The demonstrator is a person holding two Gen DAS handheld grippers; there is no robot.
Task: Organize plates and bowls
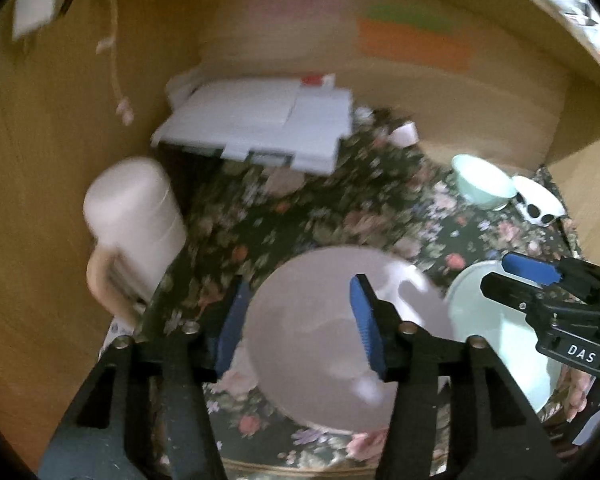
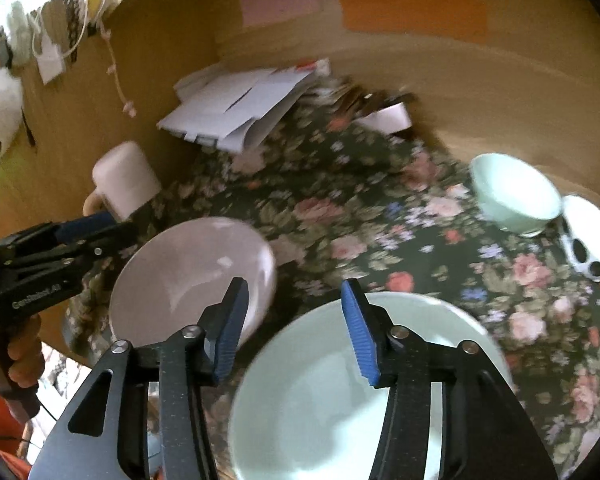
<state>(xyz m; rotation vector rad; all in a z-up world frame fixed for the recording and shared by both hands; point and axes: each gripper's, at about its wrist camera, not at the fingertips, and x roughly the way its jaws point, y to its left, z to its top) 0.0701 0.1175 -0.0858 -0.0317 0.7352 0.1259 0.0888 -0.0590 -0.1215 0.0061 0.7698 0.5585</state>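
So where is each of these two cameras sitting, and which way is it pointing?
Left wrist: on the left gripper, looking forward and down at the pink plate; its open blue fingers show, the right gripper at the edge.
Right wrist: on the right gripper, over the mint plate; its open fingers show, the left gripper and hand too.
Shared: both plates, mint bowl, floral cloth, white mug.

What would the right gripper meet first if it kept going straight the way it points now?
Probably the mint plate just beneath the open right gripper; its far rim lies between the fingers, though depth is unclear.
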